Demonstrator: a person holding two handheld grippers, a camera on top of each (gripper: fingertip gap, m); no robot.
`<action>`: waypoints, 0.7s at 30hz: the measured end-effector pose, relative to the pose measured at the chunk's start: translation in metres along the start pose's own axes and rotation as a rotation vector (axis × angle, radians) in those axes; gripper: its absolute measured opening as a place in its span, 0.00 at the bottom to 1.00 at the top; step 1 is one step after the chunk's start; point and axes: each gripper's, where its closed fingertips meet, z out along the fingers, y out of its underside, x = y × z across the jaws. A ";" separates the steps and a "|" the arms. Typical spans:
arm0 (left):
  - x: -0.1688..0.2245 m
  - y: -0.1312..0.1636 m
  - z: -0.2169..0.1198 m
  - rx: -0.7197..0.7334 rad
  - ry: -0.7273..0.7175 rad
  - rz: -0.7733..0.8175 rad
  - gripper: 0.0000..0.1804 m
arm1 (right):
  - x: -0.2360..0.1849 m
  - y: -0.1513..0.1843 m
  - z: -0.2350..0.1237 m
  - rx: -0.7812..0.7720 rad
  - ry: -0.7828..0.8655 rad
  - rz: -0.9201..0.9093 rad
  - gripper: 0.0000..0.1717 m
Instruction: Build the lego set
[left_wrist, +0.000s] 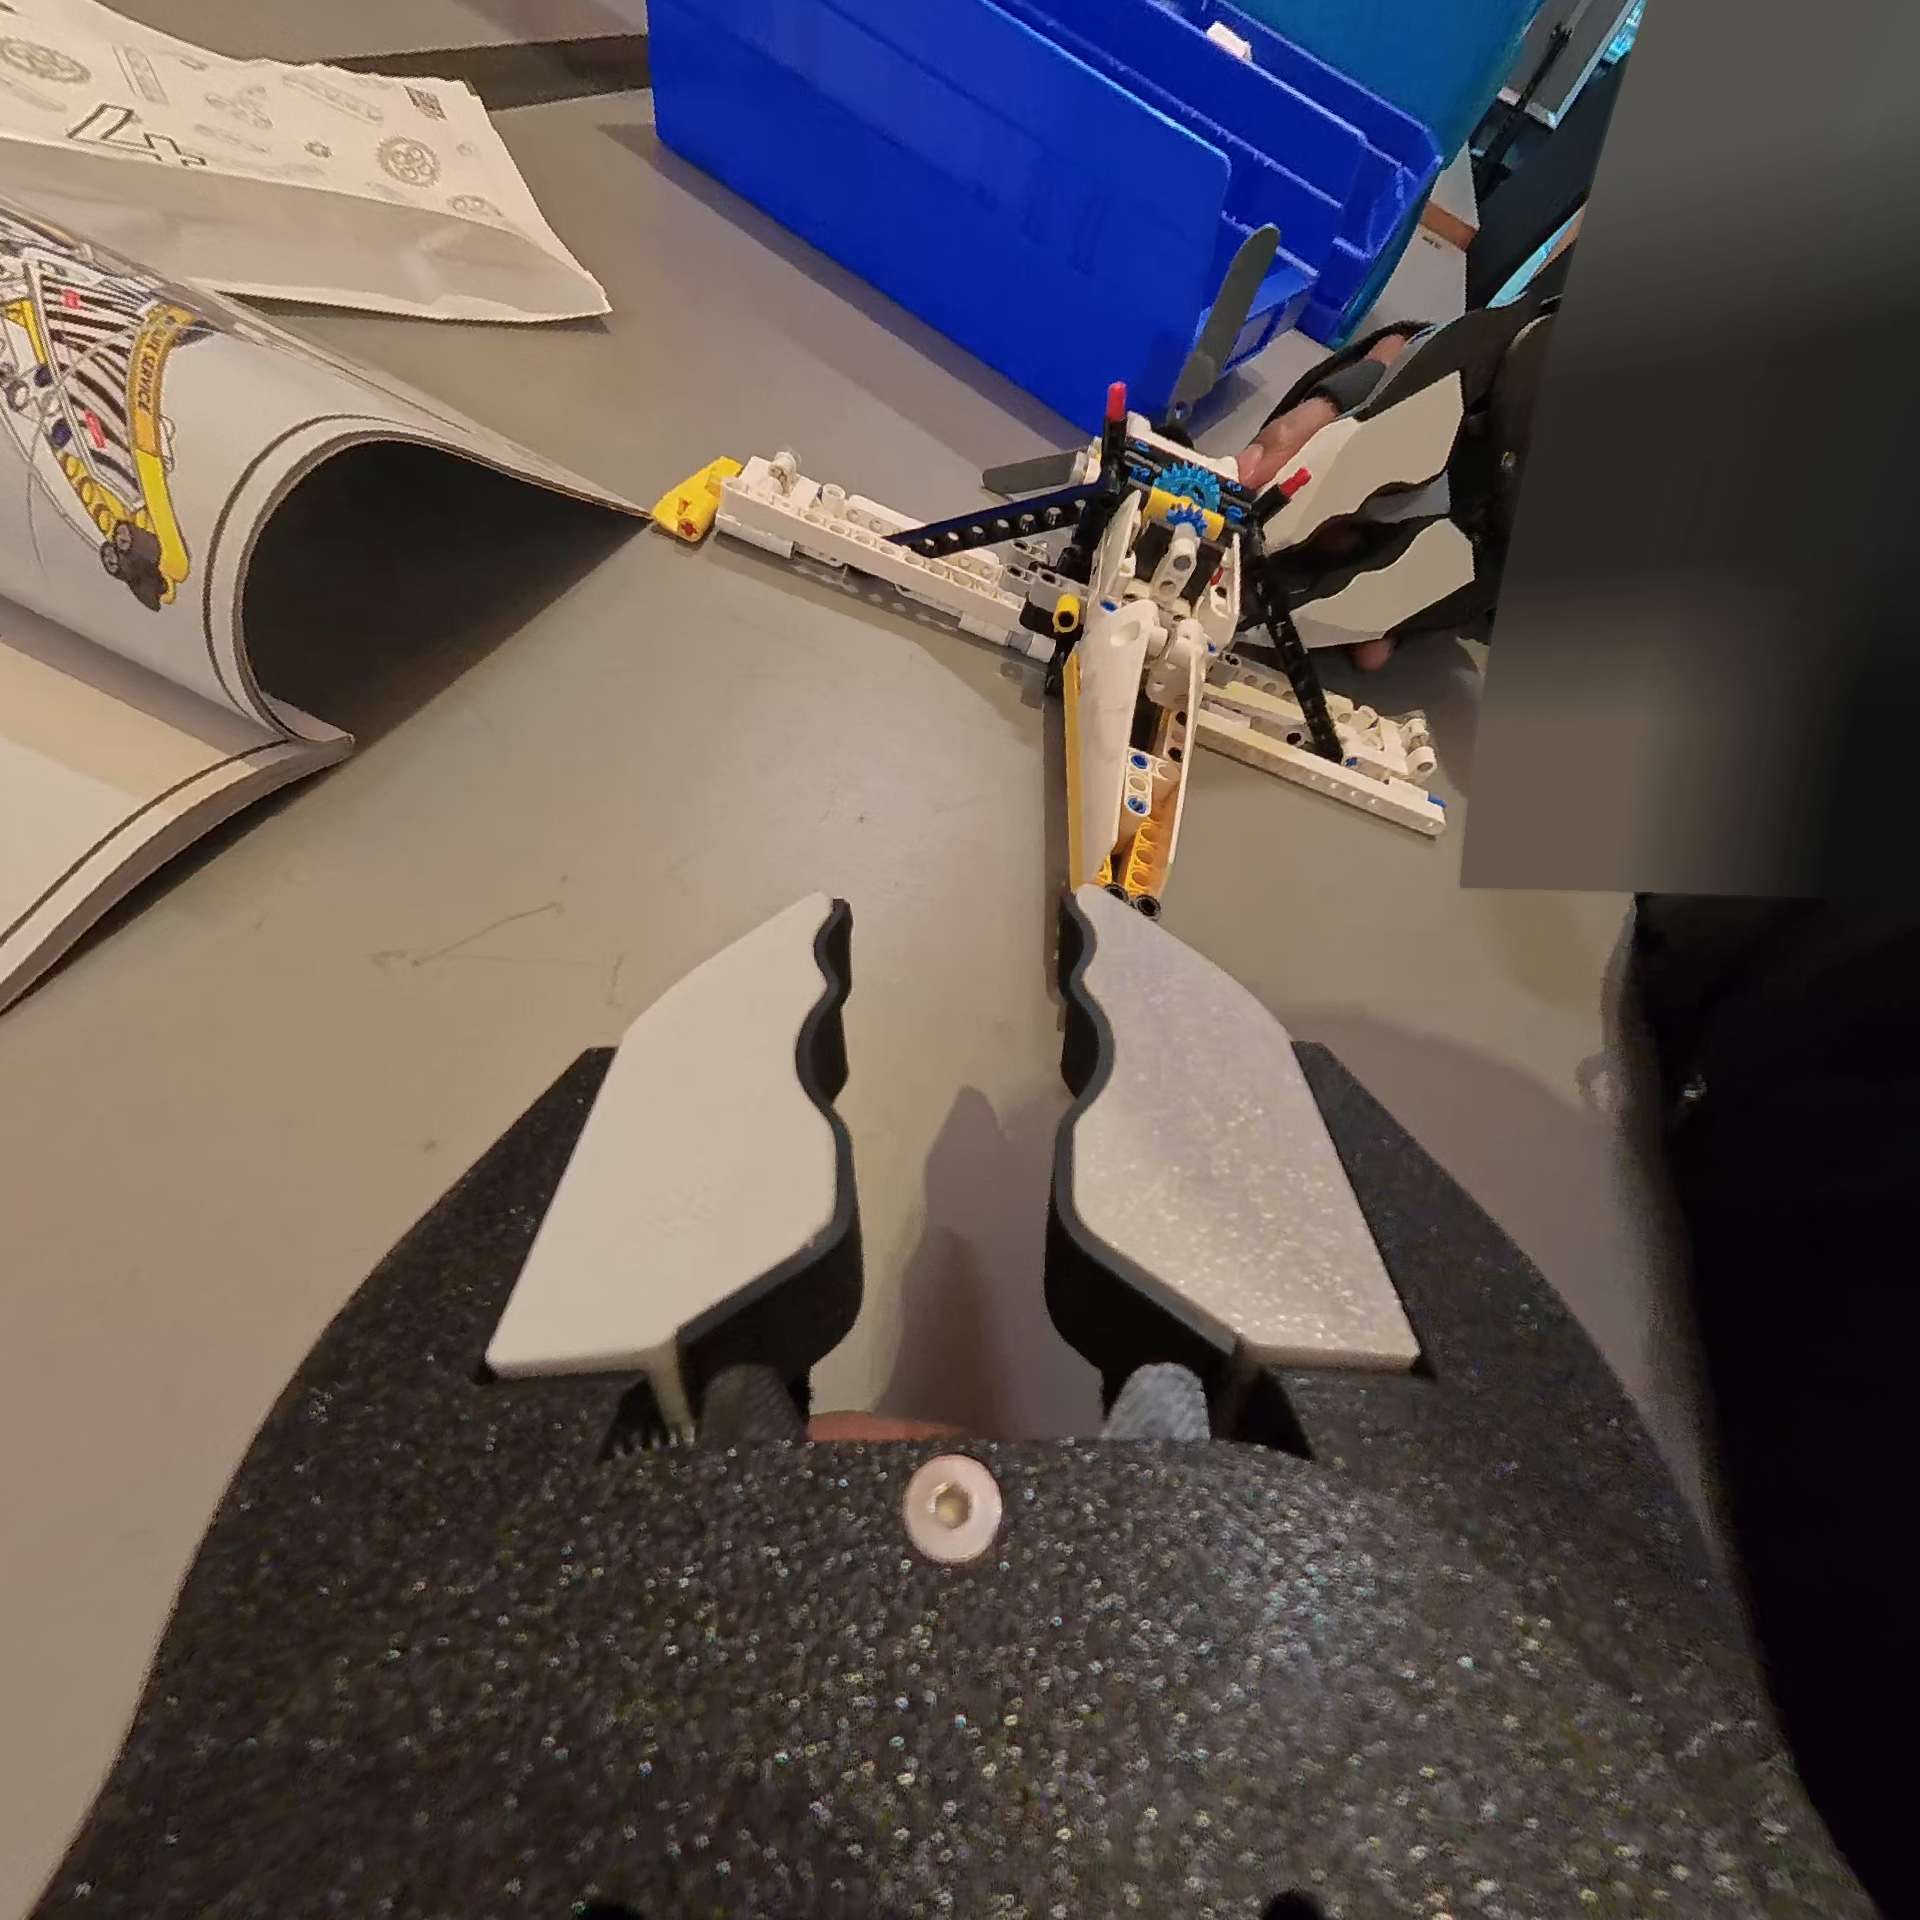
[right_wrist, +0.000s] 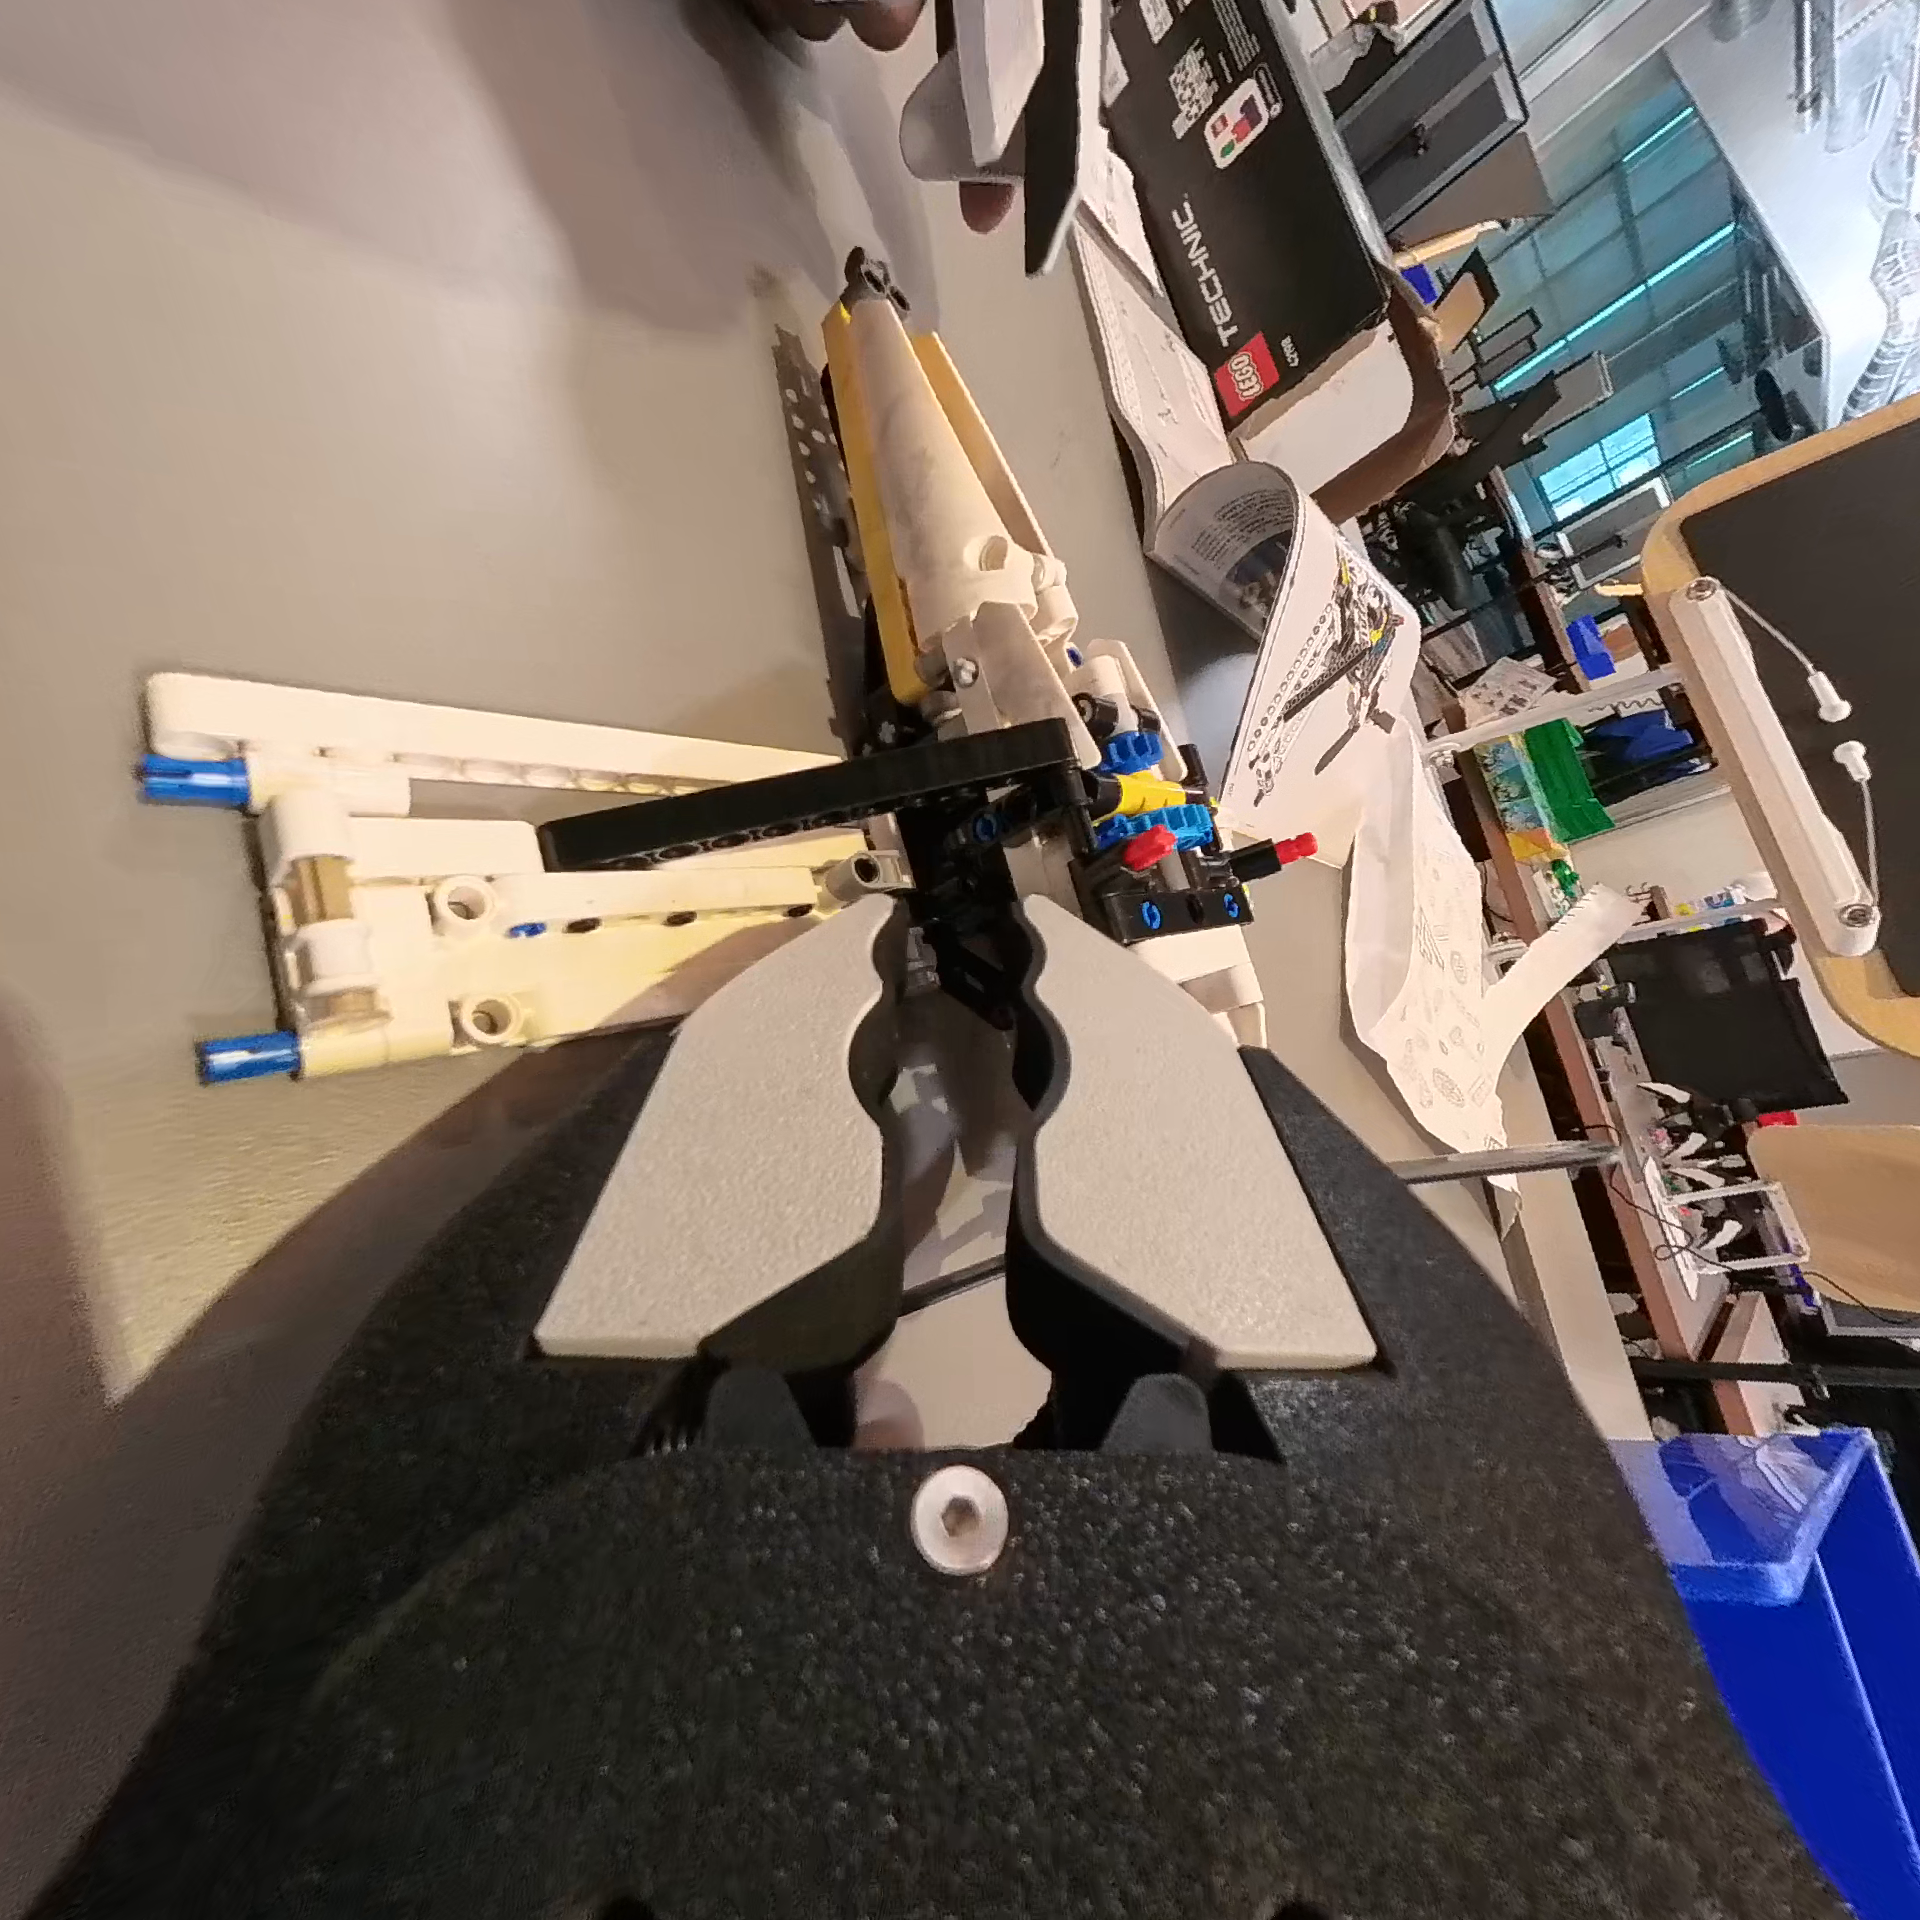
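My right gripper (right_wrist: 961, 935) clenches the black frame of the brick model (left_wrist: 1132, 644) – my left gripper (left_wrist: 956, 935) gapes, bare, just beside its tail on the desk (left_wrist: 623, 831).

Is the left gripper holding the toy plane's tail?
No, the left gripper is open with bare table between its fingers, and the toy plane's tail only reaches the tip of one finger.

Tongs (right_wrist: 961, 935) clamping black part of toy plane (right_wrist: 935, 582), grey table (right_wrist: 416, 416)
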 end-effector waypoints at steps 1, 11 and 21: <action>0.000 0.000 -0.001 0.000 0.002 -0.004 0.21 | 0.000 0.000 0.000 -0.003 -0.001 0.002 0.10; -0.004 0.003 -0.003 -0.014 -0.008 -0.080 0.21 | 0.002 0.002 0.002 -0.015 0.000 0.019 0.09; -0.028 0.006 -0.017 0.008 -0.083 -0.245 0.20 | 0.008 0.008 0.004 -0.033 0.014 0.027 0.08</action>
